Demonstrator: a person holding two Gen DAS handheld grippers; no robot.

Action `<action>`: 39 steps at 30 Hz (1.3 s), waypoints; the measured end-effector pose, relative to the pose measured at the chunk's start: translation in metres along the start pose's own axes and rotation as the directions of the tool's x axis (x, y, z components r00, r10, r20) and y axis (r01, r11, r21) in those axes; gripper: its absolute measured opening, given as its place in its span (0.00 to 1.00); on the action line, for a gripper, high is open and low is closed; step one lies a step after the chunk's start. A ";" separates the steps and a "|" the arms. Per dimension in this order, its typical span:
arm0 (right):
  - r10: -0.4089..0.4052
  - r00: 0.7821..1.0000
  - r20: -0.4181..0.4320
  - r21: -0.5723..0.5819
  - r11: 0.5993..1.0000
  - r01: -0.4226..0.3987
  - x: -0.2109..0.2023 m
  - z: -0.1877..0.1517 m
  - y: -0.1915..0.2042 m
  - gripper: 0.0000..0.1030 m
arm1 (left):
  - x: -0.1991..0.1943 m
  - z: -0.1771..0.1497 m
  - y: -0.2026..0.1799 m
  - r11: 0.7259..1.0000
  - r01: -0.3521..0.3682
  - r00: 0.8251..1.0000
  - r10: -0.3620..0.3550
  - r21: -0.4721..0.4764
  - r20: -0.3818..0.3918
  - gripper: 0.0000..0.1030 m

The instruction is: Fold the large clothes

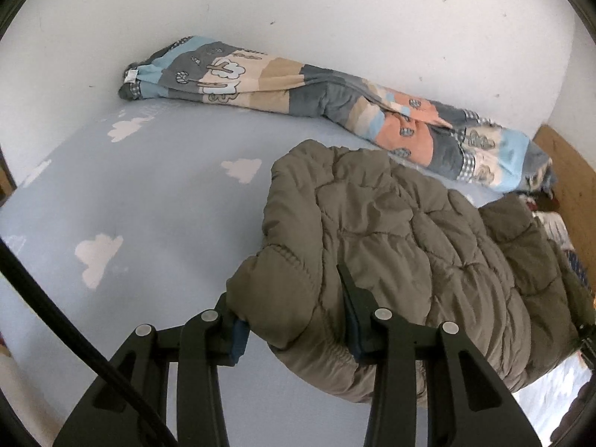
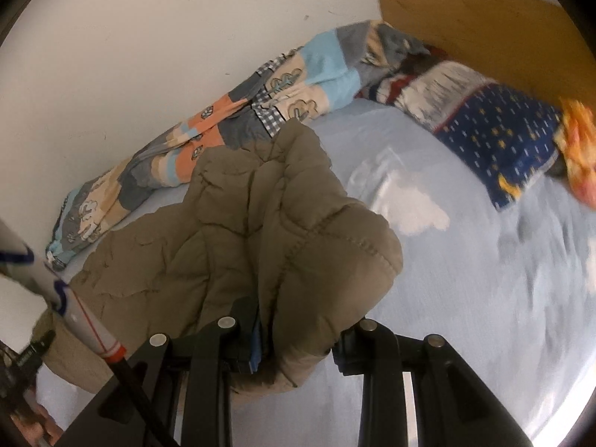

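Observation:
An olive-brown puffy quilted jacket (image 1: pixel 391 246) lies bunched on the light blue cloud-print bed sheet (image 1: pixel 130 193). My left gripper (image 1: pixel 294 320) is shut on the jacket's near left edge, a thick fold of padding pinched between its fingers. In the right wrist view the same jacket (image 2: pixel 238 231) fills the middle, and my right gripper (image 2: pixel 298 350) is shut on its near right edge, the fabric bulging over the fingers. Both held edges look raised a little off the sheet (image 2: pixel 465 298).
A rolled patchwork quilt (image 1: pixel 298 85) lies along the white wall (image 1: pixel 298 11) behind the jacket. A dark blue star-print pillow (image 2: pixel 503 138) and an orange cloth (image 2: pixel 581 149) lie by the wooden headboard (image 2: pixel 484 26).

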State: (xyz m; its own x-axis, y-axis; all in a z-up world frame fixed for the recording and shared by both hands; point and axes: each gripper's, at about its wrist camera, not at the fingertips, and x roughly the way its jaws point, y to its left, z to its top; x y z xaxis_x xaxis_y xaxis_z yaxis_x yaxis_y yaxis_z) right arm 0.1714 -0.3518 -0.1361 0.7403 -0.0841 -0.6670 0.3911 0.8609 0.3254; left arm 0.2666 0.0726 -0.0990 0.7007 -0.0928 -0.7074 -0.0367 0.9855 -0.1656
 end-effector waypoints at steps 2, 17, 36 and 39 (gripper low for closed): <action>0.005 1.000 -0.006 0.017 1.000 -0.005 -0.009 -0.013 -0.007 0.30 | -0.006 -0.012 0.006 1.000 0.001 1.000 -0.001 -0.004 -0.015 0.39; -0.001 0.991 -0.131 0.150 0.989 0.021 -0.007 -0.099 -0.064 0.30 | 0.000 -0.088 0.032 0.994 -0.071 0.990 0.060 -0.080 -0.126 0.44; 0.238 0.955 -0.177 0.505 0.855 -0.120 -0.005 -0.126 -0.127 0.52 | -0.017 -0.122 0.103 0.898 0.016 0.974 -0.114 -0.439 -0.196 0.74; 0.235 0.958 -0.165 0.511 0.851 -0.121 -0.017 -0.127 -0.131 0.53 | -0.032 -0.121 0.109 0.889 -0.006 0.980 -0.085 -0.458 -0.177 0.74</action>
State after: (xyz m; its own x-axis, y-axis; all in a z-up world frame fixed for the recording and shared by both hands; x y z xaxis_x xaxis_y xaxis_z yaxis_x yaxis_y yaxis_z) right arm 0.0382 -0.3993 -0.2525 0.7105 0.2047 -0.6733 0.5228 0.4869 0.6997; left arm 0.1543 0.1655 -0.1772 0.5637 -0.2000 -0.8014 -0.3631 0.8115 -0.4579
